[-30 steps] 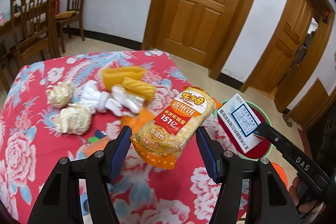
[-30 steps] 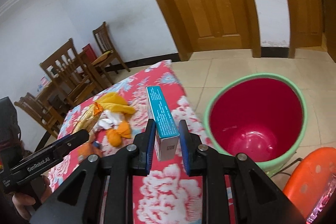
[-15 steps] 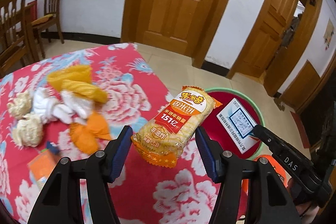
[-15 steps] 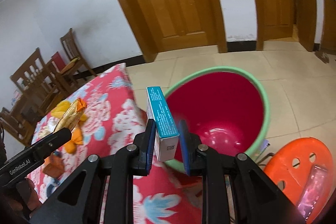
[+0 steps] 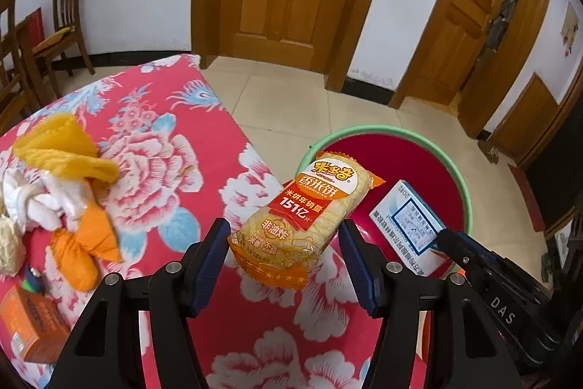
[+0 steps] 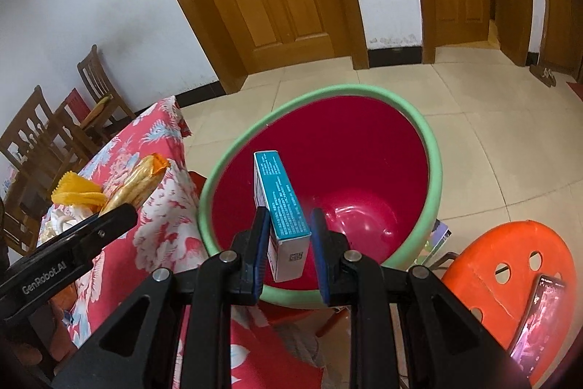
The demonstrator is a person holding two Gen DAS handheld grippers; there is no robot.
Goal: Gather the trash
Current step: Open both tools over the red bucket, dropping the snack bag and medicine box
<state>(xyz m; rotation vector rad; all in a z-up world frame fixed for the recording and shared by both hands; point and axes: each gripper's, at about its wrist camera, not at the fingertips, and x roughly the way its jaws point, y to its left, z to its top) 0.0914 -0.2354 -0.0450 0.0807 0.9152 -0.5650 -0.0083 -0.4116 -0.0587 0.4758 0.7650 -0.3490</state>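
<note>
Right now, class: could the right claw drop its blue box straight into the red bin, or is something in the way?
Probably yes. The right claw, shut on the blue box, hangs over the open red bin, which looks empty; nothing lies between them.

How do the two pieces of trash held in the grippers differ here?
The snack packet is a soft yellow-orange wrapper; the teal box is rigid card. The left gripper spans the wide packet; the right gripper pinches the narrow box. Both are held at the red bin.
</note>
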